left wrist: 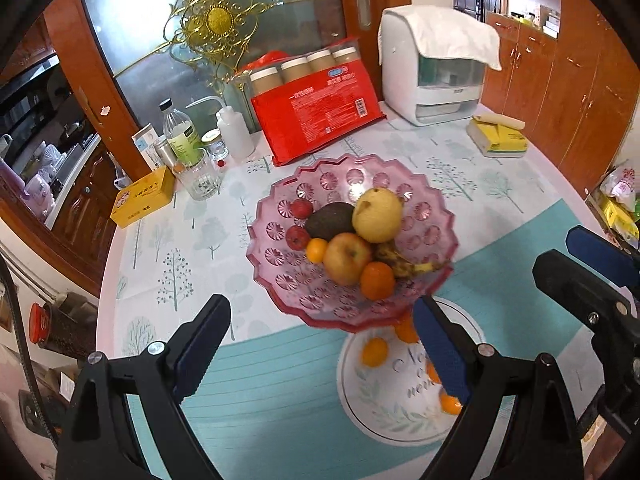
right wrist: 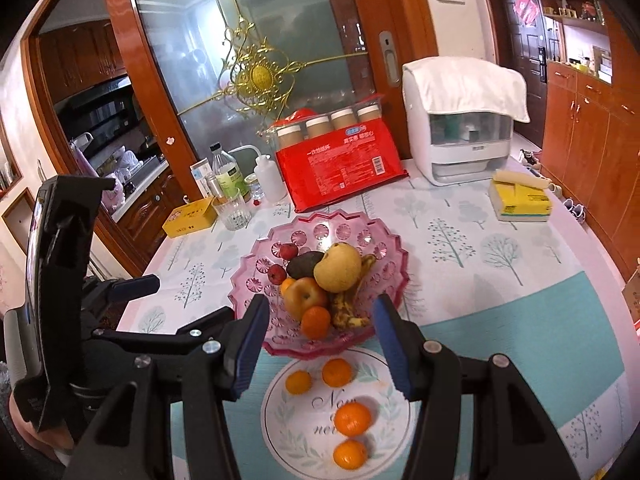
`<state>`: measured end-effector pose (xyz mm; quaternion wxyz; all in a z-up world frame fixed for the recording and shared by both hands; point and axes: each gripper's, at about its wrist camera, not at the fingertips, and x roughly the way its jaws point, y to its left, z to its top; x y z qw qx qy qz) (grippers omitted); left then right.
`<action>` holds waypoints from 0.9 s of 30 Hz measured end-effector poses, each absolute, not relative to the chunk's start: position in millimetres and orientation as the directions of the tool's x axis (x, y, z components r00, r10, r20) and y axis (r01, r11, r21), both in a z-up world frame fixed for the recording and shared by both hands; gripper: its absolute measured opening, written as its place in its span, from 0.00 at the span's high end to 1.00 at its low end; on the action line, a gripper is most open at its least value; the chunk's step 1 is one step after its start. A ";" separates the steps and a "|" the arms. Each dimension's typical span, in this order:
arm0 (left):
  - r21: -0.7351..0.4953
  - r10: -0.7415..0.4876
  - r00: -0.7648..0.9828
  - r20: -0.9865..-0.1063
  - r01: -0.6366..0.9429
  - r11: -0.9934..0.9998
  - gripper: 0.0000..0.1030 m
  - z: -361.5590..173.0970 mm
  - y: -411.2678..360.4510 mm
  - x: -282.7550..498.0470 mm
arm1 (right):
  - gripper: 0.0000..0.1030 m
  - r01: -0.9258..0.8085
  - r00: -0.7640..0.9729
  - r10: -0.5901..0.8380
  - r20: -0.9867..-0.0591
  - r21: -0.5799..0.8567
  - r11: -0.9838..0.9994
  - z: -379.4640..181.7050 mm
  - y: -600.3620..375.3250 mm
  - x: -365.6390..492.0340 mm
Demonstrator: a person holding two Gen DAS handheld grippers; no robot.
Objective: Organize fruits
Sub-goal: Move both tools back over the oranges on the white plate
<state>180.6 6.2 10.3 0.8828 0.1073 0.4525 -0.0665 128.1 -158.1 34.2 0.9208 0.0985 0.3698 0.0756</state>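
Right wrist: oranges (right wrist: 352, 419) between tongs (right wrist: 320, 344).

A red package (right wrist: 342, 166), a glass (right wrist: 233, 210) and a yellow box (right wrist: 188, 217) stand behind.

In the pink bowl (right wrist: 256, 264): 1 pear (right wrist: 337, 267), 1 apple (right wrist: 303, 297), 1 avocado (right wrist: 303, 264), 1 banana (right wrist: 349, 309), 2 small red fruits (right wrist: 288, 251) at 10 o'clock, and 2 oranges (right wrist: 315, 322) toward 6 o'clock. On the white plate (right wrist: 276, 432): 4 oranges (right wrist: 353, 419). At 12 o'clock, 1 red pack (right wrist: 340, 168) showing 4 paper-cup stacks (right wrist: 318, 127). 2 grippers, the left gripper (left wrist: 320, 350) and the right gripper (right wrist: 322, 346).
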 end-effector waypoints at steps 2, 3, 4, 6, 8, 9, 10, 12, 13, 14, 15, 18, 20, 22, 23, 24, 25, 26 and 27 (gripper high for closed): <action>0.124 -0.025 0.586 -0.810 0.213 0.969 0.11 13.5 2.5 171.6 | 0.47 -0.066 0.720 0.210 -0.661 0.236 0.969 36.7 -162.0 119.7; 0.121 -0.027 0.589 -0.808 0.211 0.970 0.11 15.2 -0.8 164.5 | 0.47 -0.065 0.724 0.206 -0.658 0.233 0.970 38.4 -164.5 112.9; 0.119 -0.029 0.591 -0.806 0.209 0.971 0.11 16.3 -2.6 159.7 | 0.47 -0.064 0.726 0.204 -0.657 0.231 0.971 39.3 -166.6 109.4; 0.115 -0.031 0.596 -0.803 0.206 0.972 0.11 18.0 -5.7 151.0 | 0.47 -0.064 0.730 0.200 -0.653 0.226 0.972 40.3 -171.7 100.0; 0.109 -0.035 0.599 -0.800 0.203 0.973 0.11 18.9 -7.8 142.0 | 0.47 -0.064 0.730 0.198 -0.654 0.223 0.973 38.8 -175.7 91.8; 0.104 -0.039 0.601 -0.798 0.201 0.974 0.11 18.7 -9.0 136.8 | 0.47 -0.066 0.729 0.198 -0.656 0.221 0.973 37.5 -178.2 86.7; 0.100 -0.041 0.601 -0.798 0.200 0.975 0.11 18.3 -9.4 132.9 | 0.47 -0.065 0.727 0.197 -0.658 0.219 0.973 36.3 -179.5 84.0; 0.092 -0.045 0.601 -0.798 0.195 0.976 0.11 16.8 -10.9 124.2 | 0.47 -0.064 0.721 0.193 -0.665 0.214 0.975 32.9 -182.4 76.6; 0.089 -0.045 0.600 -0.798 0.192 0.977 0.11 15.7 -11.3 120.9 | 0.47 -0.062 0.718 0.191 -0.670 0.212 0.975 30.7 -184.0 73.2; 0.086 -0.045 0.598 -0.800 0.188 0.978 0.11 14.2 -11.4 117.6 | 0.47 -0.062 0.715 0.190 -0.673 0.211 0.976 28.4 -185.4 70.0; 0.080 -0.045 0.595 -0.803 0.183 0.980 0.11 12.1 -11.5 113.3 | 0.47 -0.061 0.710 0.191 -0.677 0.211 0.976 25.7 -187.5 65.9; 0.075 -0.043 0.590 -0.806 0.174 0.982 0.11 7.1 -11.4 104.4 | 0.47 -0.068 0.703 0.197 -0.684 0.211 0.975 18.8 -191.1 54.5; 0.083 -0.034 0.588 -0.808 0.172 0.982 0.11 2.3 -12.0 97.6 | 0.47 -0.076 0.693 0.206 -0.691 0.214 0.974 11.9 -193.4 47.6; 0.095 -0.024 0.584 -0.811 0.173 0.980 0.11 -2.8 -12.7 91.9 | 0.47 -0.089 0.679 0.224 -0.699 0.225 0.970 4.1 -195.0 41.3; 0.102 -0.019 0.583 -0.812 0.174 0.979 0.11 -6.3 -12.9 88.1 | 0.47 -0.092 0.674 0.227 -0.703 0.224 0.970 1.1 -195.3 38.9; 0.108 -0.014 0.582 -0.813 0.175 0.979 0.11 -9.7 -13.3 85.3 | 0.47 -0.099 0.667 0.231 -0.708 0.224 0.970 -4.1 -196.0 35.7; 0.111 -0.012 0.579 -0.815 0.176 0.978 0.11 -12.6 -13.4 82.7 | 0.47 -0.105 0.662 0.238 -0.711 0.226 0.968 -8.0 -197.2 33.4; 0.112 -0.013 0.573 -0.819 0.182 0.977 0.11 -18.7 -14.0 79.6 | 0.47 -0.112 0.655 0.245 -0.714 0.230 0.967 -12.4 -198.1 31.2; 0.114 -0.013 0.567 -0.823 0.187 0.976 0.11 -24.2 -14.4 77.5 | 0.47 -0.116 0.649 0.250 -0.718 0.231 0.966 -17.3 -199.1 29.2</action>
